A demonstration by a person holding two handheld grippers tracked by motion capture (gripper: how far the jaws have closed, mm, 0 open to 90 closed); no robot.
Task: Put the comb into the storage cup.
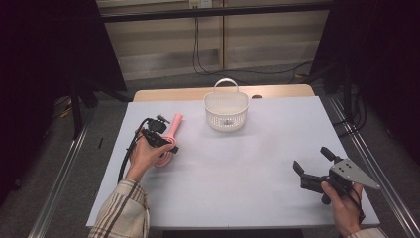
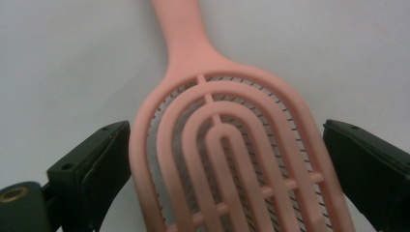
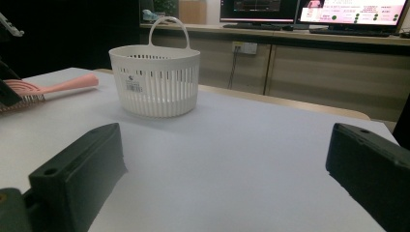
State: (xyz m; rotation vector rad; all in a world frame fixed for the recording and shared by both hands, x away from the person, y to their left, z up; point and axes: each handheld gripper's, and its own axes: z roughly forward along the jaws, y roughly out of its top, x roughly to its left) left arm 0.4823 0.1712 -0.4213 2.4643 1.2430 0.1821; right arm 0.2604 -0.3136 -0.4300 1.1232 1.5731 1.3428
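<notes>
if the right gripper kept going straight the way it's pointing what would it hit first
Probably nothing nearby: the right gripper, jaws open, faces bare table. The white basket sits farther off and left of centre, so it might pass beside it; depth is unclear.

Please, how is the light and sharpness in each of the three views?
High view: table evenly lit, surroundings dark. Left gripper view: pink brush fairly sharp, jaws slightly soft, no glare. Right gripper view: white basket sharp with a soft shadow, near jaws blurred, monitors bright.

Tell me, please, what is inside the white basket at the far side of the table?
The high view shows a small dark spot, perhaps a label seen through the slats, low in the white basket; otherwise it looks empty. In the right gripper view its wall hides the inside.
</notes>
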